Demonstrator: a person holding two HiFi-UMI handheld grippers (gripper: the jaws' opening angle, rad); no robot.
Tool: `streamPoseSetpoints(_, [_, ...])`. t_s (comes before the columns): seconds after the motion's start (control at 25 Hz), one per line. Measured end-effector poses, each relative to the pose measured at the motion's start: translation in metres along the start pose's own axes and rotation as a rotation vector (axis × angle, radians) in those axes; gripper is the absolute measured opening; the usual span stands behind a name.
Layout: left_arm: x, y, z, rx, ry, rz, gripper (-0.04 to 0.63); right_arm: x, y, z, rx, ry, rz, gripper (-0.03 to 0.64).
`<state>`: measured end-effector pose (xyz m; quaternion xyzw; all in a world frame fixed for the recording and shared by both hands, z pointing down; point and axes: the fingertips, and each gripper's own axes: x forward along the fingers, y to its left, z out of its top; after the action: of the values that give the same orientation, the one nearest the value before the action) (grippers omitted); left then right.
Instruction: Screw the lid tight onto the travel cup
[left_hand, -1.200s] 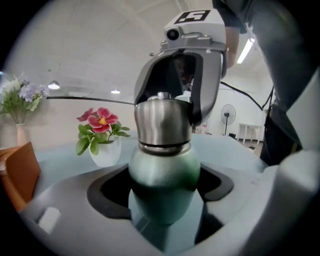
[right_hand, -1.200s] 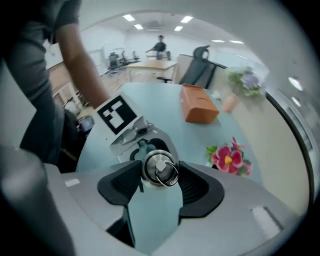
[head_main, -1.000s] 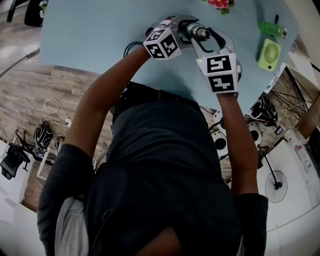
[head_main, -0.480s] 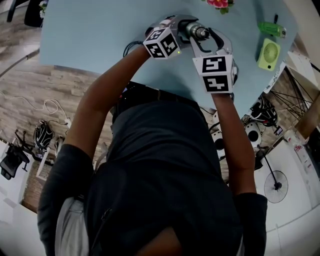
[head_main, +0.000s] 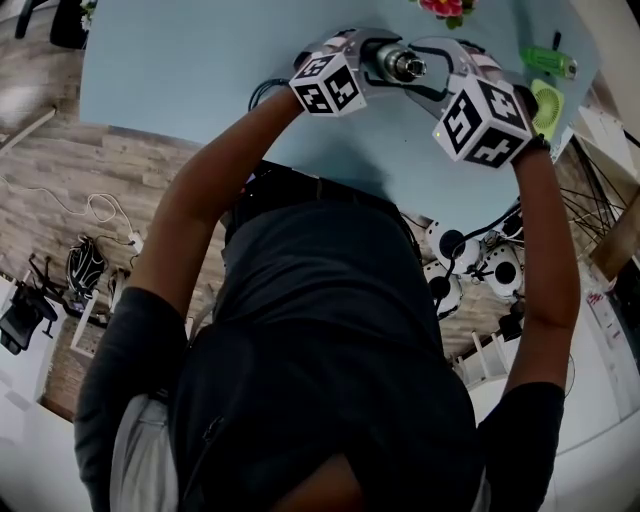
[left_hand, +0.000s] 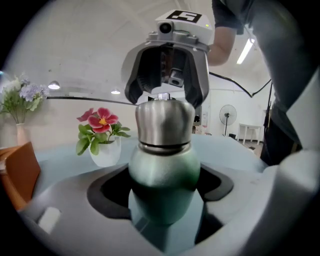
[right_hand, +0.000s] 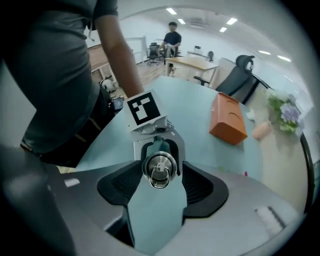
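Top edge of the head view chops off the flowers (head_main: 437, 6), and the fan (head_main: 550, 105) is half hidden behind the right gripper (head_main: 410, 68). Bottom of the cup (left_hand: 162, 170) disappears between the jaws of the left gripper (left_hand: 162, 189), can't see it.

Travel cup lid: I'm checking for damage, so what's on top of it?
A small metal ring lies on the steel lid, shown in the right gripper view. The patch under the ring is covered.

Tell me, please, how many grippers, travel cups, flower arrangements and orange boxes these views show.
Grippers: 2, left gripper and right gripper
Travel cup: 1
Flower arrangements: 2, red-flowered pot and pale bouquet
Orange box: 1
Total: 6
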<state>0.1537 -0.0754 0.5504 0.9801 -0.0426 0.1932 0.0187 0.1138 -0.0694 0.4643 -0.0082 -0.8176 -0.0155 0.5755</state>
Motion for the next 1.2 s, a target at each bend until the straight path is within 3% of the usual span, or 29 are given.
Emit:
streamPoseSetpoints(0.16, [0.001,0.0,0.002,0.0,0.001,-0.002,0.428,0.013,0.001,-0.001,-0.121,0.026,0.072,0.238])
streamPoseSetpoints(0.28, [0.001,0.0,0.001,0.004,0.001,-0.006,0.428,0.016,0.003,0.001,-0.089,0.005,0.06,0.232])
streamPoseSetpoints(0.44, [-0.002,0.0,0.0,0.004,0.0,-0.008,0.428,0.016,-0.001,0.004,0.146,-0.05,0.001,0.23])
streamPoseSetpoints(0.56, [-0.002,-0.001,0.001,0.003,0.001,-0.005,0.428,0.01,-0.011,0.007,0.427,-0.136,-0.077,0.229])
streamPoseSetpoints(0.68, [-0.001,-0.001,0.0,0.002,0.003,-0.002,0.428,0.007,-0.02,0.003,0.741,-0.203,-0.201,0.229])
streamPoseSetpoints(0.8, [-0.001,-0.001,0.001,0.0,0.001,0.005,0.428,0.007,-0.021,-0.003,0.955,-0.221,-0.378,0.229])
streamPoseSetpoints(0.96, [-0.003,-0.001,0.002,-0.002,-0.004,0.013,0.428,0.003,-0.02,-0.002,1.085,-0.239,-0.529,0.229])
streamPoseSetpoints(1.2, [-0.002,0.0,0.002,-0.001,-0.004,0.013,0.428,0.003,-0.021,-0.005,1.09,-0.25,-0.504,0.23])
